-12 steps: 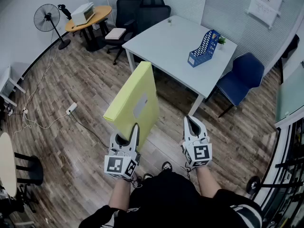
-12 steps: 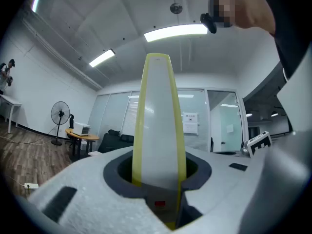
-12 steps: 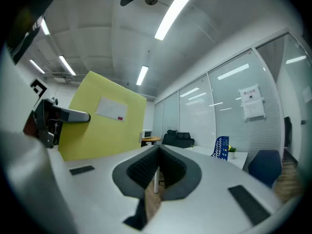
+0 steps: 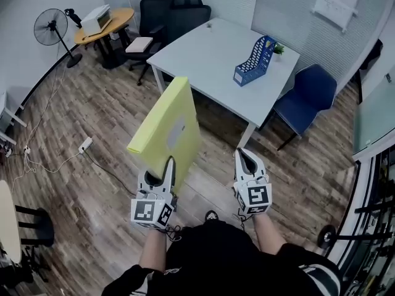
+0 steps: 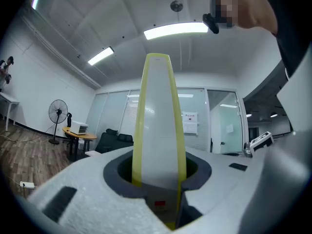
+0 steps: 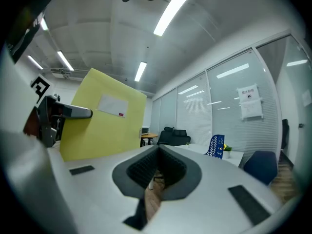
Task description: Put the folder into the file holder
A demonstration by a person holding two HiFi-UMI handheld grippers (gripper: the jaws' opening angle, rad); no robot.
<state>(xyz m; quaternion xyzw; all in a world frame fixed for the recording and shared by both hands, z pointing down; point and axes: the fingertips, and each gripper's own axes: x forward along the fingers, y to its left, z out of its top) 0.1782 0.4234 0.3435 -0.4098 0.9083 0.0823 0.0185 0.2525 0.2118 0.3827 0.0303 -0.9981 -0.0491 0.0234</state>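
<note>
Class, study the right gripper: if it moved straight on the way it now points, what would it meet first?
Most likely the near corner leg of the white table. The right gripper points forward over wooden floor with nothing else in between, though depth is hard to judge.

Open floor, then the table
You have bare floor (image 4: 219, 134) at 12 o'clock up to the white table (image 4: 203, 54) carrying the file holder (image 4: 253, 61); a blue chair (image 4: 305, 100) crowds 2 o'clock.

Folder (image 4: 157, 127) label (image 4: 176, 132) print illegible
</note>
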